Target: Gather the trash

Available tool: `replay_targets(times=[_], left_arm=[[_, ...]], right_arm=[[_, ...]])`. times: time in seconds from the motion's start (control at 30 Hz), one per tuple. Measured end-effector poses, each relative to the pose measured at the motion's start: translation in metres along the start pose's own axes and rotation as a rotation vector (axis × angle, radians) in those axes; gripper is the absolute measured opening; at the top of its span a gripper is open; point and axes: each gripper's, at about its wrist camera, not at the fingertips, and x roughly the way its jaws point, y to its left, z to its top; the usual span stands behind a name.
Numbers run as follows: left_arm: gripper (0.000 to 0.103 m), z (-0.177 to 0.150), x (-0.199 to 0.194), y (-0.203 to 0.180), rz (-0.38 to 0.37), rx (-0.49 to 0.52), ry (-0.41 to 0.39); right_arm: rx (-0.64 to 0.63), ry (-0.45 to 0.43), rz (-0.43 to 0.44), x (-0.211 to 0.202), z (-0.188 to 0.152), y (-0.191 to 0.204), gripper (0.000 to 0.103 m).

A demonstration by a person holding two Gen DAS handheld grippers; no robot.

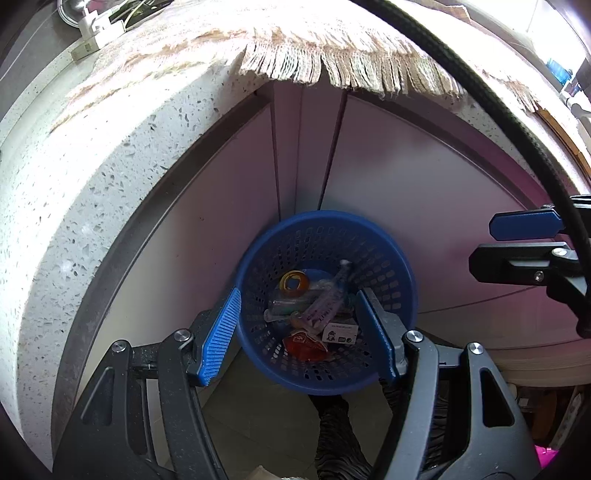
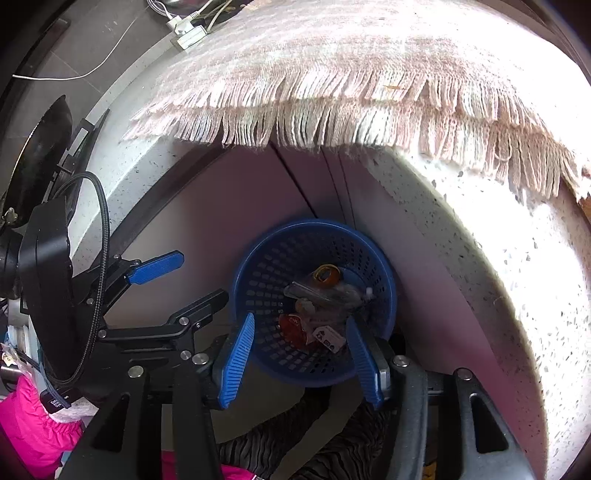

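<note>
A round blue perforated basket (image 1: 391, 273) stands on the floor against pale cabinet doors, below the counter corner. It holds several pieces of trash: a clear plastic syringe (image 1: 328, 306), an orange-yellow ring (image 1: 293, 283), a red wrapper (image 1: 304, 343) and a small white box (image 1: 340, 332). My left gripper (image 1: 301, 332) hangs open and empty above the basket. My right gripper (image 2: 301, 356) is also open and empty above the basket (image 2: 258, 273), with the trash (image 2: 321, 310) between its fingers. The right gripper's fingers (image 1: 524, 225) show at the right of the left wrist view.
A speckled white stone counter (image 1: 92, 192) curves over the basket, with a fringed pink-beige cloth (image 2: 332, 74) hanging over its edge. White plugs and cables (image 2: 188, 29) lie at the counter's back. A black cable (image 1: 498, 118) crosses the right. A pink sleeve (image 2: 33, 417) shows lower left.
</note>
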Motion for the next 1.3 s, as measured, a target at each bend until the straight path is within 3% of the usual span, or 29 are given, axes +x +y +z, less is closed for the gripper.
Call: replay_targets(times=[0.37, 0.73, 0.97, 1.07, 1.3], left_arm=[[0.066, 0.005, -0.031, 0.003, 0.006, -0.001, -0.046], [0.066, 0.023, -0.085, 0.004, 0.003, -0.014, -0.131], [0.067, 0.045, -0.125, -0.007, -0.008, -0.007, -0.23], [0.08, 0.064, -0.146, -0.015, -0.015, -0.007, -0.283], [0.085, 0.101, -0.181, -0.035, -0.031, 0.011, -0.395]], right_arm=[[0.019, -0.028, 0.029, -0.024, -0.002, -0.006, 0.055], [0.027, -0.108, 0.052, -0.077, -0.006, -0.004, 0.056], [0.017, -0.216, 0.038, -0.134, -0.005, -0.002, 0.064], [0.016, -0.276, 0.027, -0.162, -0.001, -0.006, 0.068], [0.022, -0.407, -0.025, -0.217, 0.011, -0.016, 0.071]])
